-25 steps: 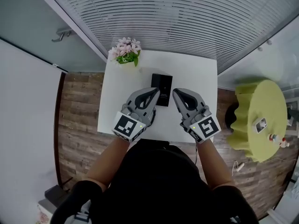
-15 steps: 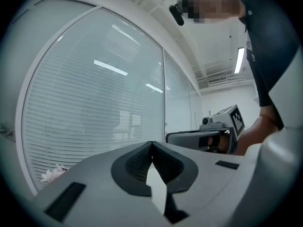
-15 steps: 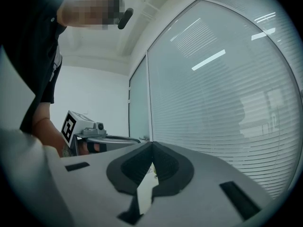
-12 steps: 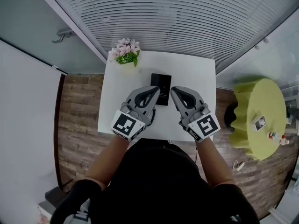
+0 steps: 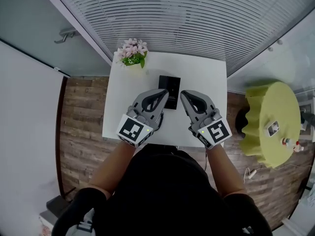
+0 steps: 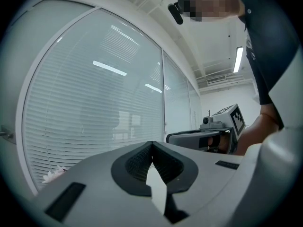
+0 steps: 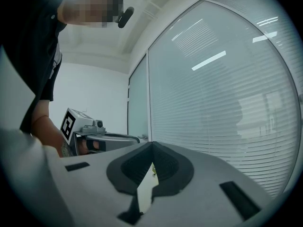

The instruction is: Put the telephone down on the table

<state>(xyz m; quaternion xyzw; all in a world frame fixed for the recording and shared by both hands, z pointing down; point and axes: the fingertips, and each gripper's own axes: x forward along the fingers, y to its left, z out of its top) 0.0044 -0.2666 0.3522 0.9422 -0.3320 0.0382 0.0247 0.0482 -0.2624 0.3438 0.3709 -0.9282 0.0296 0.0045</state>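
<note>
The telephone (image 5: 170,89) is a flat black slab lying on the white table (image 5: 202,75), just beyond both grippers. My left gripper (image 5: 164,94) hovers level over the table's near half, its tip at the phone's near left corner, jaws shut with nothing between them. My right gripper (image 5: 184,95) is beside it to the right of the phone, also shut and empty. In the left gripper view the jaws (image 6: 152,144) meet, and the right gripper (image 6: 210,135) shows beyond. The right gripper view shows its jaws (image 7: 152,144) closed and the left gripper (image 7: 97,137) at the left.
A pot of pink flowers (image 5: 131,53) stands at the table's far left corner. Window blinds (image 5: 197,18) lie behind the table. A round yellow-green side table (image 5: 268,132) with small items stands to the right on the wooden floor (image 5: 81,127).
</note>
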